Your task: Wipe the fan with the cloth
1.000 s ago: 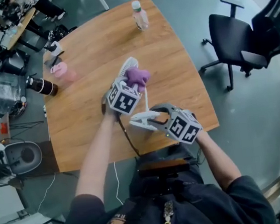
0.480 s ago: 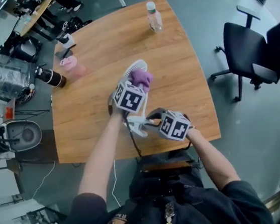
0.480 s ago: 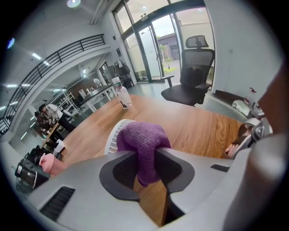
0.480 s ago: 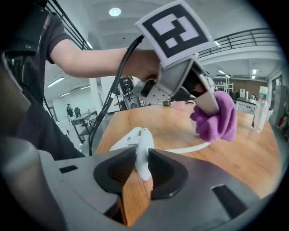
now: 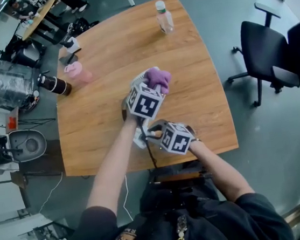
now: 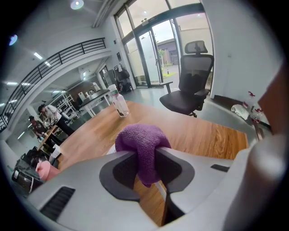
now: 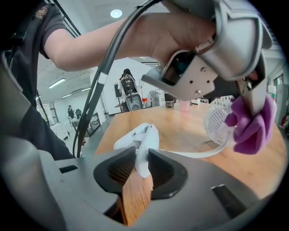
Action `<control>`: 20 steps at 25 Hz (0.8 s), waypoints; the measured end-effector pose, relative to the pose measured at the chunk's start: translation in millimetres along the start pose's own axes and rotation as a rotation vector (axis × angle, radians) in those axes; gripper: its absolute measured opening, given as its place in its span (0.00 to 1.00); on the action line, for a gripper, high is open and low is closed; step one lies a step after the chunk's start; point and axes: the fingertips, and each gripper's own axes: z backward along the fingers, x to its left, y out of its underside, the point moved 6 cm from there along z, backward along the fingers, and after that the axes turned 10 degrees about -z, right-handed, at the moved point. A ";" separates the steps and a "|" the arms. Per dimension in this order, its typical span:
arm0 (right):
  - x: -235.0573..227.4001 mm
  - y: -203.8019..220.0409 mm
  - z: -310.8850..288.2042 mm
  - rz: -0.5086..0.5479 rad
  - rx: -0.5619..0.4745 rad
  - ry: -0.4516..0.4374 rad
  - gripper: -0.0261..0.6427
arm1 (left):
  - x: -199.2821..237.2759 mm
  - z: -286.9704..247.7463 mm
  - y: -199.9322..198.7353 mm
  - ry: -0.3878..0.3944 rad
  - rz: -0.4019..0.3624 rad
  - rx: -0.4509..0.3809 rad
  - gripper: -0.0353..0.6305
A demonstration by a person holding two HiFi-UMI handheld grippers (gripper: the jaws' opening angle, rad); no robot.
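Cloth (image 6: 140,140) is pinched in the closed left gripper (image 6: 145,163). The fan (image 7: 216,121) is clamped at its foot (image 7: 143,152) by the right gripper (image 7: 141,170), whose jaws have just been closing onto that foot. In the head view the fan's long axis is laid roughly 6-to-12 o'clock over the table (image 5: 100,112), foot at 6, grille (image 5: 144,75) at 12. The cloth is parked at the grille's 3 o'clock edge, contact not confirmed, so a wipe toward 9 by the nearer left gripper is judged likely.
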 end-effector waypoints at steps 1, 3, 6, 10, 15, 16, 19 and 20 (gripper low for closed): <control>0.1 -0.5 -0.4 -0.002 -0.001 -0.001 0.18 | 3.3 1.6 -6.0 -0.008 -0.013 -0.011 0.20; -0.3 -0.9 -0.5 0.001 -0.002 -0.001 0.18 | 11.1 5.0 -16.9 -0.011 -0.053 -0.019 0.20; -1.5 -0.5 -0.7 0.006 -0.005 -0.008 0.18 | 19.6 5.8 -23.7 0.043 -0.124 -0.021 0.20; -3.4 -0.6 -1.6 0.001 -0.010 -0.025 0.18 | 23.7 1.0 -17.4 0.114 -0.240 0.003 0.20; -2.8 3.6 5.2 0.024 0.014 -0.045 0.17 | 32.2 -4.3 -27.5 0.180 -0.412 0.026 0.20; -3.9 5.0 8.6 0.041 0.028 -0.046 0.17 | 36.2 -6.7 -30.1 0.194 -0.438 0.040 0.20; -8.7 10.5 25.5 0.086 0.076 -0.052 0.17 | 43.6 -12.8 -32.5 0.275 -0.495 0.080 0.20; -10.8 13.2 33.0 0.092 0.092 -0.054 0.16 | 44.9 -13.8 -32.1 0.301 -0.513 0.094 0.20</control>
